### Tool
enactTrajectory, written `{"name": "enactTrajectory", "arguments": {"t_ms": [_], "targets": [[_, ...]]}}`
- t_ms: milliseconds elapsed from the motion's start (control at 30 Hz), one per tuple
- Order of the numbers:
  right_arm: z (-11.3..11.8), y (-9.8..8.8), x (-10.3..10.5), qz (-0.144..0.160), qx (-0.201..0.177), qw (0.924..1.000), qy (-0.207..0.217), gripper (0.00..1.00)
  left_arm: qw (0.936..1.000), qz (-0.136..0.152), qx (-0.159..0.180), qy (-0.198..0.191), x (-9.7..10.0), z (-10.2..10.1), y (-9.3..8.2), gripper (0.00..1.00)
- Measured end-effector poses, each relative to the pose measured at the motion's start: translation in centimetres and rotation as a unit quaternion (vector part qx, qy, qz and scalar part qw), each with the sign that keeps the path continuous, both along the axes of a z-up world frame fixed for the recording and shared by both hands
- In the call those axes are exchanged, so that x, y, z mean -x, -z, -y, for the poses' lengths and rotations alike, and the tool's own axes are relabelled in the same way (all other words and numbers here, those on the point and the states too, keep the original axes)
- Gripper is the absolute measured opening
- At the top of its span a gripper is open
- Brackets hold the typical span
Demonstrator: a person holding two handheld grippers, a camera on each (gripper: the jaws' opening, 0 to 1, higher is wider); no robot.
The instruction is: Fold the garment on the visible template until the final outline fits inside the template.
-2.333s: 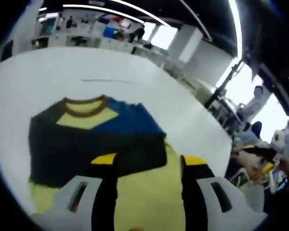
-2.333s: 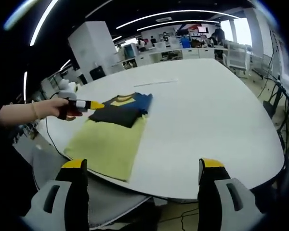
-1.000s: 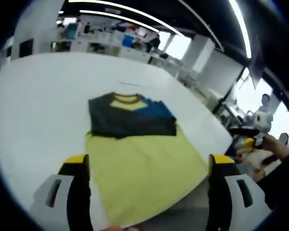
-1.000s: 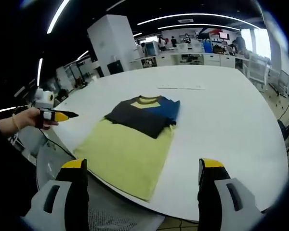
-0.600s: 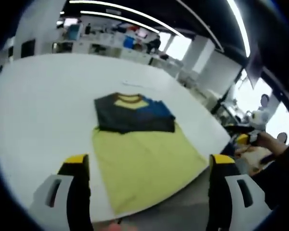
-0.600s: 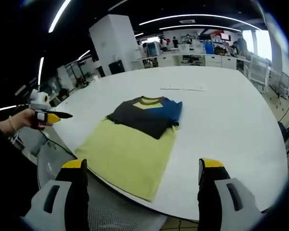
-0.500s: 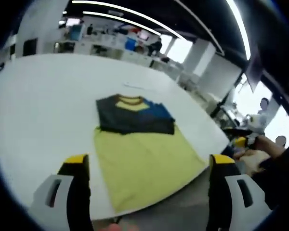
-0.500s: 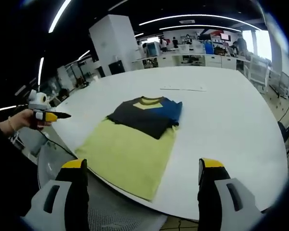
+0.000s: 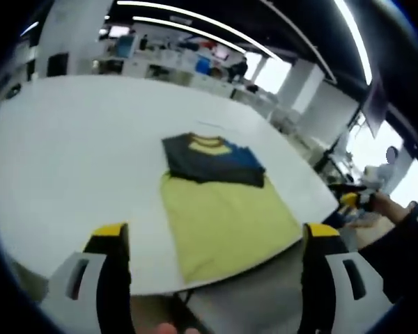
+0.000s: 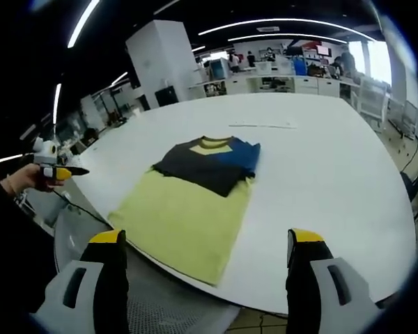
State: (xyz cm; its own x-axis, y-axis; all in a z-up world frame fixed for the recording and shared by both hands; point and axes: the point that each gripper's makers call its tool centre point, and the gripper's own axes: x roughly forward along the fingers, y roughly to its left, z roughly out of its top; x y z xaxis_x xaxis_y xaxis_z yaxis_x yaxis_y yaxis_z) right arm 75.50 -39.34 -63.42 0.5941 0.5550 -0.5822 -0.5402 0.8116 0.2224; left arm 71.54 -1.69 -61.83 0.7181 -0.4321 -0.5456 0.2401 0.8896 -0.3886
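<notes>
The folded garment, dark with a blue side and a yellow collar panel, lies on the far end of a yellow-green rectangular template on a white table. Its outline stays within the template's width. My left gripper is open, held back off the table's near edge with nothing between its jaws. It also appears small at the left in the right gripper view as the left gripper in a hand. My right gripper is open and empty, back from the table; the right gripper is seen at the right.
A thin strip lies on the table beyond the garment. A mesh chair stands below the near table edge. Desks, shelves and people fill the office behind. The template's near corner reaches the table edge.
My left gripper has opened wide and drawn back from the garment, which now looks smaller and farther. The right gripper stays open and nearly still. The garment has not moved.
</notes>
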Motion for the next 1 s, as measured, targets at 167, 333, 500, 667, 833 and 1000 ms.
{"name": "enactTrajectory", "arguments": {"t_ms": [167, 333, 500, 667, 833, 1000], "targets": [[0.3, 0.0, 0.1, -0.002, 0.002, 1.0000, 0.001, 0.96, 1.0000, 0.000, 0.002, -0.007, 0.2, -0.2, -0.1, 0.99], [0.4, 0.0, 0.1, -0.001, 0.001, 1.0000, 0.003, 0.96, 1.0000, -0.005, -0.008, 0.000, 0.4, -0.3, 0.1, 0.99], [0.3, 0.2, 0.3, -0.004, 0.002, 1.0000, 0.002, 0.96, 0.9999, -0.009, -0.011, 0.003, 0.5, -0.2, 0.3, 0.99], [0.4, 0.5, 0.4, -0.008, 0.003, 1.0000, 0.001, 0.95, 0.9998, -0.013, -0.010, 0.006, 0.5, -0.1, 0.4, 0.99], [0.4, 0.6, 0.4, -0.010, 0.004, 0.9999, -0.001, 0.94, 0.9998, -0.016, -0.009, 0.007, 0.6, -0.2, 0.6, 0.99], [0.2, 0.8, 0.4, -0.012, 0.004, 0.9999, -0.003, 0.93, 0.9996, -0.025, -0.006, 0.012, 0.8, -0.1, 1.4, 0.99]]}}
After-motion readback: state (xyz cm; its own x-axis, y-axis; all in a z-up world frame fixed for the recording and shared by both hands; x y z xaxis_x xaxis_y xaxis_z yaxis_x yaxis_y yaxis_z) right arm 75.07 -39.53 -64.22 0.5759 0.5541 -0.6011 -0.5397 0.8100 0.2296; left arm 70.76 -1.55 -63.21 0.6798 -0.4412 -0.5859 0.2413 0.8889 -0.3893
